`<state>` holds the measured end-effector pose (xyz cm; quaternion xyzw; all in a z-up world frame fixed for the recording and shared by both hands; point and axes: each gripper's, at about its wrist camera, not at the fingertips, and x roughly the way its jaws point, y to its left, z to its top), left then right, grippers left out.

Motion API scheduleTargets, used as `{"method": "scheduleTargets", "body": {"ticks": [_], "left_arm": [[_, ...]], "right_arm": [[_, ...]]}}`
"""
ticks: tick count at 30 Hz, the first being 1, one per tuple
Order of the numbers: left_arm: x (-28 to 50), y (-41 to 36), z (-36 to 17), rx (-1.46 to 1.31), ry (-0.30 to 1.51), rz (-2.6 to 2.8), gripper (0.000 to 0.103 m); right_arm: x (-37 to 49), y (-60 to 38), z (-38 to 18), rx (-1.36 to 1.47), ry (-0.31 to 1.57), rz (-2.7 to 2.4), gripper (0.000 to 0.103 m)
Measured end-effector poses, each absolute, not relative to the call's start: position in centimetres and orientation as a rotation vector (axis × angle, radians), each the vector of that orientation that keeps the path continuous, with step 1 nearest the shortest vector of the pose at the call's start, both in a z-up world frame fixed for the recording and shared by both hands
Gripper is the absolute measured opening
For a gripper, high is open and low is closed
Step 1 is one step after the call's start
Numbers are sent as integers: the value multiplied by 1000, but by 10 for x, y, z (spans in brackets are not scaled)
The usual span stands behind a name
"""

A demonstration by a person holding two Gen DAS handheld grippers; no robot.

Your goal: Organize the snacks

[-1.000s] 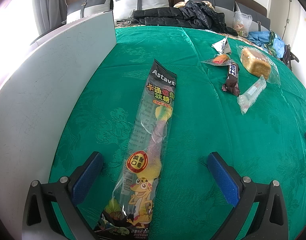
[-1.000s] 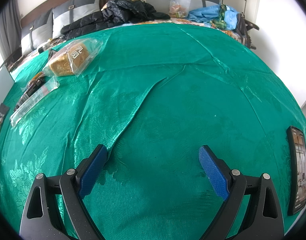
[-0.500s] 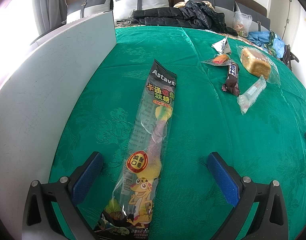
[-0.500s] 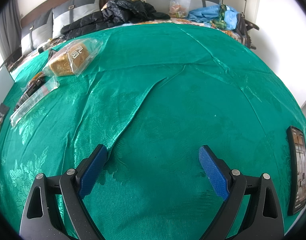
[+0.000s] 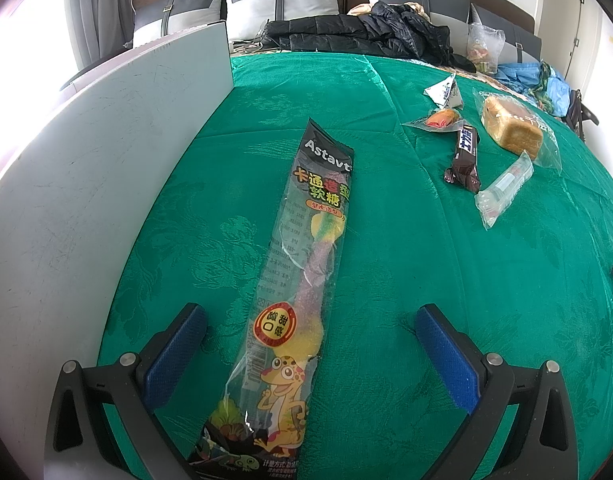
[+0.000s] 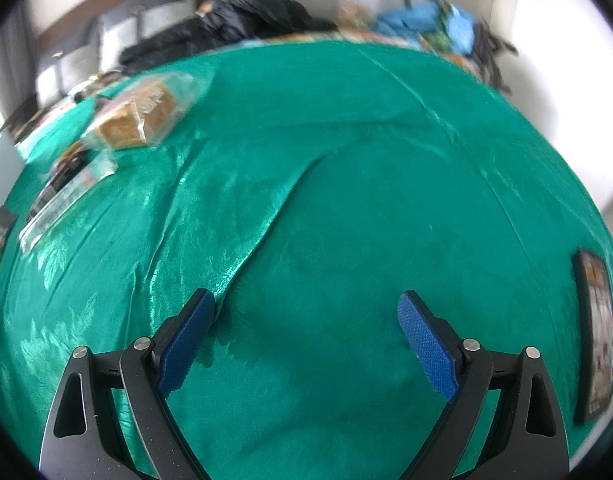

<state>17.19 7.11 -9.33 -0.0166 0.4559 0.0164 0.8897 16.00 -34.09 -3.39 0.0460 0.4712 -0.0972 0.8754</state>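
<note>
Left hand-held gripper (image 5: 310, 340): jaws spread wide, nothing gripped. Long gummy candy packet (image 5: 296, 304) lies flat between the blue pads (image 5: 174, 354), running near to far; neither pad is seen touching it. Packet rests on the green tablecloth (image 5: 406, 260) covering the tabletop. A white panel (image 5: 86, 184) is seen standing along the left edge of the cloth.

Far right of the packet, well apart from it, a cluster of snacks: clear tube-shaped packet (image 5: 502, 188), dark chocolate bar (image 5: 464, 156) just beside it, bagged bread loaf (image 5: 514, 128) further right, small clear packet with orange contents (image 5: 440, 120), silver triangular packet (image 5: 446, 92) farthest.

Right hand-held gripper (image 6: 306, 332): jaws also wide apart, empty, above bare creased cloth. View is motion-blurred. Bread loaf (image 6: 134, 120) and clear packet (image 6: 62, 200) are seen at far left, well apart from the gripper. A dark phone-like slab (image 6: 596, 332) lies at the right edge of the cloth.

Dark jackets (image 5: 366, 34) are piled beyond the far edge.
</note>
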Motion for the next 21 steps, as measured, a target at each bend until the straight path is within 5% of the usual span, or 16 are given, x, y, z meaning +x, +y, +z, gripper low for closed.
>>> {"method": "scheduleTargets", "body": {"ticks": [9, 21], "left_arm": [[172, 71, -93, -34, 947, 34, 103], [172, 71, -93, -35, 947, 34, 103]], "right_arm": [[218, -228, -7, 446, 1031, 86, 93], [253, -136, -36, 146, 1045, -5, 91]]}}
